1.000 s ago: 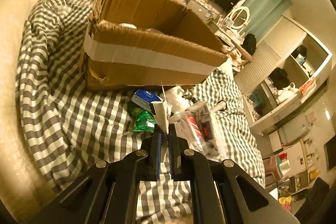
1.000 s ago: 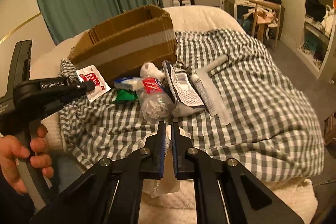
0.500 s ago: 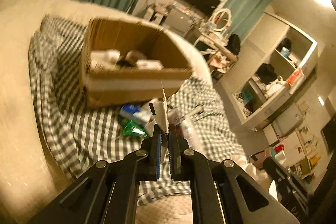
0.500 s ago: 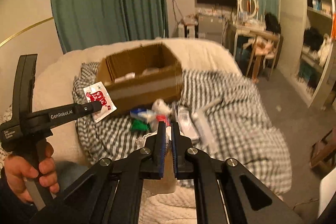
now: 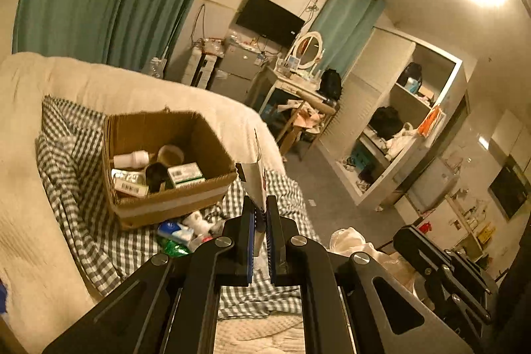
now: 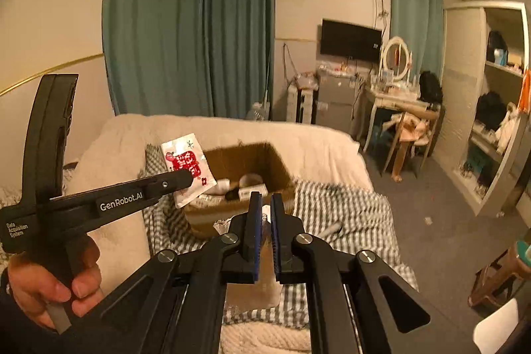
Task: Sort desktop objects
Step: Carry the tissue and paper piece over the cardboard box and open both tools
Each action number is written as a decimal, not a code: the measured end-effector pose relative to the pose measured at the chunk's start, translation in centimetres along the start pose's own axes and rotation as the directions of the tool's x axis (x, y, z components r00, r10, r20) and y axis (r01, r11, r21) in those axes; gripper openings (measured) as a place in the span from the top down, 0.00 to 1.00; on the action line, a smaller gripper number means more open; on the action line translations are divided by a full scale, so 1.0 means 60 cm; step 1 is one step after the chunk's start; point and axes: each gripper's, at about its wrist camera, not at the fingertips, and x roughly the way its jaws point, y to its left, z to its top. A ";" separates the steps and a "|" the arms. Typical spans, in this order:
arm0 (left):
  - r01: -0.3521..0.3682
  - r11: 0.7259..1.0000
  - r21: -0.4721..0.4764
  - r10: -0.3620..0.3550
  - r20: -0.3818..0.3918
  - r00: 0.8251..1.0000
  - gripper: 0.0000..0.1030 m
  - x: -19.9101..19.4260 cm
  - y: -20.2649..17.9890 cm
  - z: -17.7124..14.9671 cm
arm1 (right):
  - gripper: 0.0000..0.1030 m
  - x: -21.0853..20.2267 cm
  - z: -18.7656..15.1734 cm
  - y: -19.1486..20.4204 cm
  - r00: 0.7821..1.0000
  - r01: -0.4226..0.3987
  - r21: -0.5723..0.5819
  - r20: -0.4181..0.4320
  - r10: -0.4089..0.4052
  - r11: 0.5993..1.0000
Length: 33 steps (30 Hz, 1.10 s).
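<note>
At far left of the right wrist view, a hand [image 6: 56,284] grips the left gripper [image 6: 186,179], its jaws pinched on a red-and-white sachet [image 6: 187,165] held in the air, apart from the open cardboard box [image 6: 252,161] on the checked cloth [image 6: 345,204]. Further right, the right gripper [image 6: 264,204] is nearly closed, a thin gap between its blue pads [image 6: 255,241], holding nothing

white sachet [image 6: 187,167] with red print, flat, tilted, pinched at lower edge, held in the air near the box. open cardboard box [image 5: 166,168] on checked cloth: white bottle [image 5: 131,159], small cartons, dark round item inside. more small packets [image 5: 176,233] piled on cloth just in front of box.
</note>
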 end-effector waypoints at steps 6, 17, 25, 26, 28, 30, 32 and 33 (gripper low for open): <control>-0.015 1.000 -0.022 0.014 -0.020 1.000 0.94 -0.039 -0.011 0.064 | 0.95 -0.036 0.082 0.011 0.999 -0.031 0.016 0.038 0.030 0.999; -0.165 0.982 -0.092 0.167 0.017 0.986 0.94 -0.035 -0.004 0.174 | 0.95 0.042 0.208 -0.019 0.997 -0.047 0.062 -0.056 0.050 0.997; -0.187 0.976 -0.108 0.196 0.082 0.977 0.94 0.068 0.030 0.190 | 0.95 0.148 0.171 -0.053 0.985 -0.156 0.061 -0.065 0.160 0.986; -0.191 0.975 -0.110 0.201 0.088 0.976 0.94 0.086 0.039 0.185 | 0.95 0.171 0.163 -0.061 0.981 -0.177 0.083 -0.071 0.182 0.981; -0.183 0.974 -0.137 0.196 0.090 0.976 0.94 0.130 0.064 0.167 | 0.95 0.223 0.147 -0.072 0.973 -0.202 0.105 -0.089 0.212 0.974; -0.189 0.967 -0.169 0.204 0.074 0.976 0.94 0.178 0.094 0.145 | 0.95 0.288 0.131 -0.074 0.963 -0.229 0.099 -0.123 0.240 0.968; -0.219 0.955 -0.200 0.234 0.056 0.971 0.94 0.233 0.138 0.120 | 0.95 0.350 0.117 -0.071 0.953 -0.258 0.092 -0.142 0.269 0.962; -0.249 0.946 -0.209 0.264 0.045 0.964 0.94 0.258 0.158 0.109 | 0.95 0.384 0.112 -0.068 0.947 -0.275 0.094 -0.145 0.287 0.957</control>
